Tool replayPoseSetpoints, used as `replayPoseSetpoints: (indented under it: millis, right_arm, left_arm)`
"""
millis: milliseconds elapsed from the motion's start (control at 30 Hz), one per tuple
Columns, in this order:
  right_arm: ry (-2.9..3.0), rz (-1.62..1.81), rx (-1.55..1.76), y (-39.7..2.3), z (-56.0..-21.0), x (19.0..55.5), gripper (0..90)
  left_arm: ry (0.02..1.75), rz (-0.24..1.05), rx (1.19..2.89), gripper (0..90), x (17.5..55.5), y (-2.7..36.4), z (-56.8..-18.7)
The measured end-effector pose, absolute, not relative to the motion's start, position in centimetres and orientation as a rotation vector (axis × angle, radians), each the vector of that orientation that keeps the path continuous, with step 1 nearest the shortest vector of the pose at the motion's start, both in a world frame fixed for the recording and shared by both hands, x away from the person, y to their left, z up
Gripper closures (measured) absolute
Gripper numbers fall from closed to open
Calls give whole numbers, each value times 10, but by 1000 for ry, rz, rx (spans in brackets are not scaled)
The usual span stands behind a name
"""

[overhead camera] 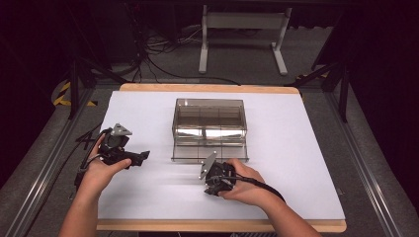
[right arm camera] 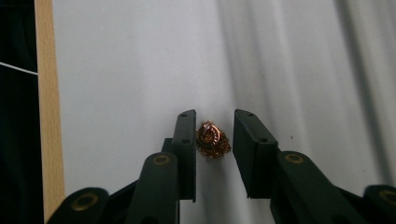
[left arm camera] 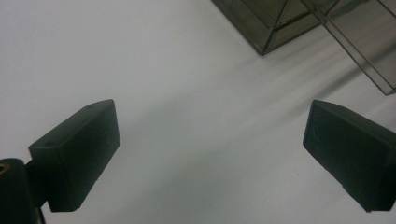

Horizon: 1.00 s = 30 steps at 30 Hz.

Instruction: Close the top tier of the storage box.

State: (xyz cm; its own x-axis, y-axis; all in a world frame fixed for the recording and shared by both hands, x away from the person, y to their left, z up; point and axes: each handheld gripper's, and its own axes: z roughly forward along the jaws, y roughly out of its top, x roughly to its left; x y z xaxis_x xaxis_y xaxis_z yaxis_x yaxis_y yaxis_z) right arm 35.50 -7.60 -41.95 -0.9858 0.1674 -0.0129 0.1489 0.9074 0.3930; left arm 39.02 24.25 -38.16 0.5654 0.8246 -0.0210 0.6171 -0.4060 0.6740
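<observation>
A small coppery tangle (right arm camera: 213,139), a wad of fine reddish wire with a shiny ring on top, lies on the white bench (overhead camera: 148,192) between the jaws of the right tongs (right arm camera: 214,154). The jaws stand narrow around it, the left one touching or nearly touching the wad, the right one with a sliver of gap, so it is framed but not clearly clamped. In the high view the right tongs (overhead camera: 216,178) sit just in front of the smoky clear box (overhead camera: 209,127), near its front edge, with the tangle hidden beneath them. My judgement is that the wad is light and springy: if the jaws close off-centre it could squirt sideways, or roll away from the box toward the wooden bench edge (right arm camera: 46,107). A weak pinch on loose strands could also let it drop on lifting. The left tongs (left arm camera: 210,154), in the person's hand to the left of the box (left arm camera: 299,28), hold their jaws wide apart over bare bench, with nothing between them and no part in the grasp.
</observation>
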Motion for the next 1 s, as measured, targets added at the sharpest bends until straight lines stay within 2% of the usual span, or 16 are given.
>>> replayPoseSetpoints:
  millis: [167, 367, 467, 1000]
  right_arm:
    - [3030, 621, 238, -76, -420, 355, 812]
    - [3035, 620, 235, -76, -419, 355, 847]
    - [3027, 634, 234, -77, -417, 354, 900]
    - [2978, 709, 225, -82, -398, 350, 900]
  left_arm:
    - [1155, 422, 2151, 46, 390, 241, -382]
    - [1154, 422, 2153, 46, 390, 242, -382]
    - [1152, 422, 2153, 46, 390, 241, -382]
    - [1148, 419, 2153, 46, 391, 242, -381]
